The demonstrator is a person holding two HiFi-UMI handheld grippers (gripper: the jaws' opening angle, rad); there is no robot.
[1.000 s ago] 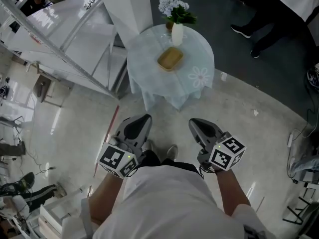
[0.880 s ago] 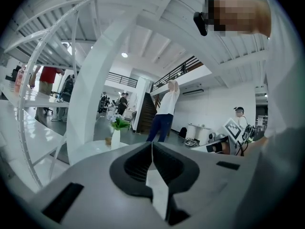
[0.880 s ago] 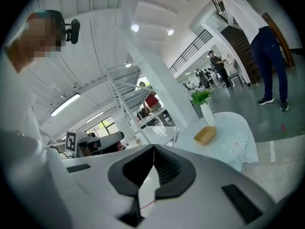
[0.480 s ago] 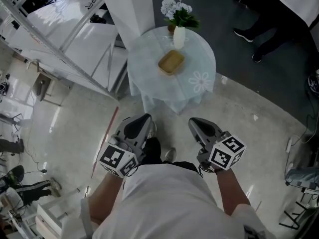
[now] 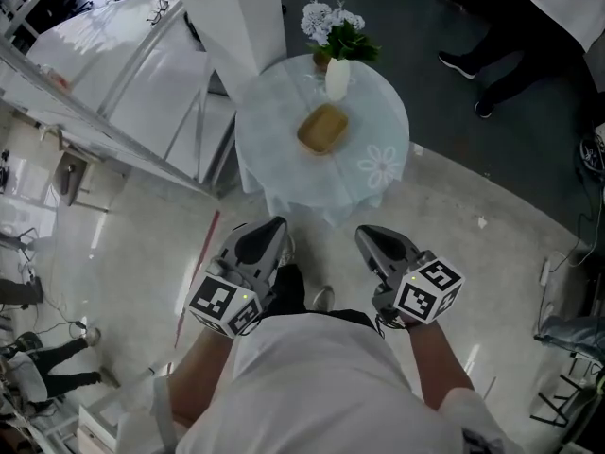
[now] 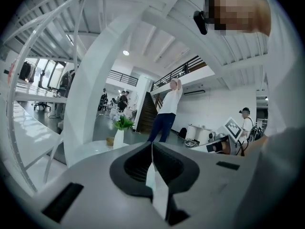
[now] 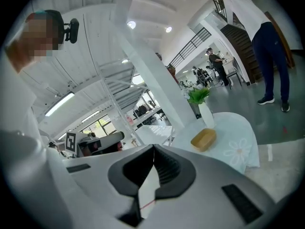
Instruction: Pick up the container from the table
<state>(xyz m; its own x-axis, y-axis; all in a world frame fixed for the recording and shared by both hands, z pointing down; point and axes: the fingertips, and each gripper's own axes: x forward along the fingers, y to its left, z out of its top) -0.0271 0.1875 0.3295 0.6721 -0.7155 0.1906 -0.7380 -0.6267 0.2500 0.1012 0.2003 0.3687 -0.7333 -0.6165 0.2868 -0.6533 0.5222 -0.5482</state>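
Head view, with both gripper views. A round table (image 5: 378, 102) draped in a pale cloth is seen at the far middle of the scene, on a light polished floor (image 5: 142, 244). The container (image 5: 322, 128), a shallow tan dish with rounded corners, is set near the centre of the tabletop. Just beyond it, toward the table's far edge, a white vase (image 5: 337, 78) is stood upright with white flowers (image 5: 331, 22) and green leaves. A flower motif (image 5: 382, 165) is printed on the cloth to the near right of the container. A white column (image 5: 246, 17) is seen beside the table at the far left, and a standing person (image 5: 510, 45) at the far right.

The left gripper (image 5: 260, 239) and the right gripper (image 5: 383, 244) are held side by side close to the operator's body, well apart from the table and pointed toward it. A marker cube is carried on each, left (image 5: 225, 304) and right (image 5: 430, 288).

In the left gripper view, the jaws of the left gripper (image 6: 151, 151) are seen pressed together with nothing between them; the vase (image 6: 118, 138) is visible far beyond. In the right gripper view, the jaws of the right gripper (image 7: 153, 151) are likewise closed tip to tip and empty; the container (image 7: 203, 139), vase (image 7: 206, 114) and table (image 7: 238, 128) lie beyond them to the right.
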